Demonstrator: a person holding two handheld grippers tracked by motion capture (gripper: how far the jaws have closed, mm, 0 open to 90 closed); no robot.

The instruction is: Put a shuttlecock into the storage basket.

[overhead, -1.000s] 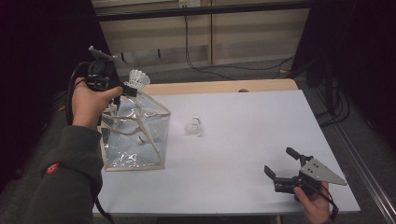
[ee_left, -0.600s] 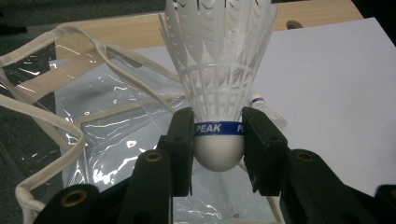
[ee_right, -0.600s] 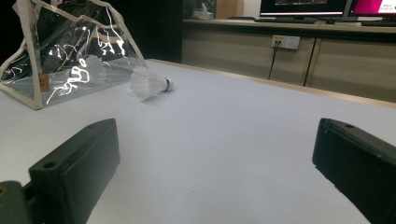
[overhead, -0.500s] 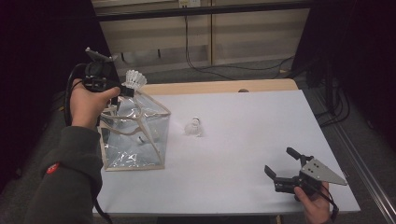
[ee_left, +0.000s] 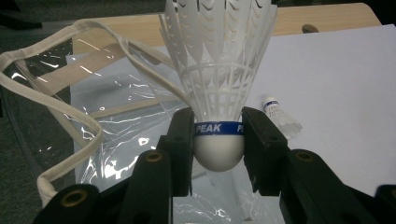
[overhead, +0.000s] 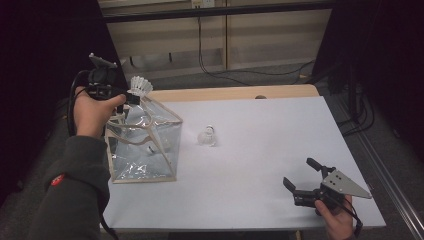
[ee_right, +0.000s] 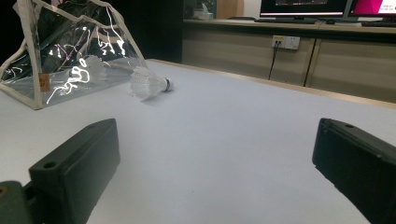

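My left gripper point(overhead: 131, 96) point(ee_left: 218, 140) is shut on the cork base of a white shuttlecock point(overhead: 141, 86) point(ee_left: 219, 70), feathers up, above the top back corner of a clear plastic bag point(overhead: 142, 142) point(ee_left: 116, 126) point(ee_right: 70, 51). The bag stands at the table's left with cloth trim and handles, and another shuttlecock point(overhead: 150, 148) point(ee_right: 88, 67) lies inside it. A third shuttlecock point(overhead: 207, 136) point(ee_left: 281, 116) point(ee_right: 149, 84) lies on its side on the white tabletop, right of the bag. My right gripper point(overhead: 302, 177) point(ee_right: 217, 163) stands open low over the front right of the table, with nothing between its jaws.
The white tabletop point(overhead: 265, 135) point(ee_right: 233, 140) stretches from the bag to the right gripper. A wooden strip point(overhead: 235, 93) runs along the far edge. Behind the table are cabinets and cables point(overhead: 215, 55).
My left gripper has drifted slightly left and up with the shuttlecock, staying above the bag's top. The right gripper has not moved.
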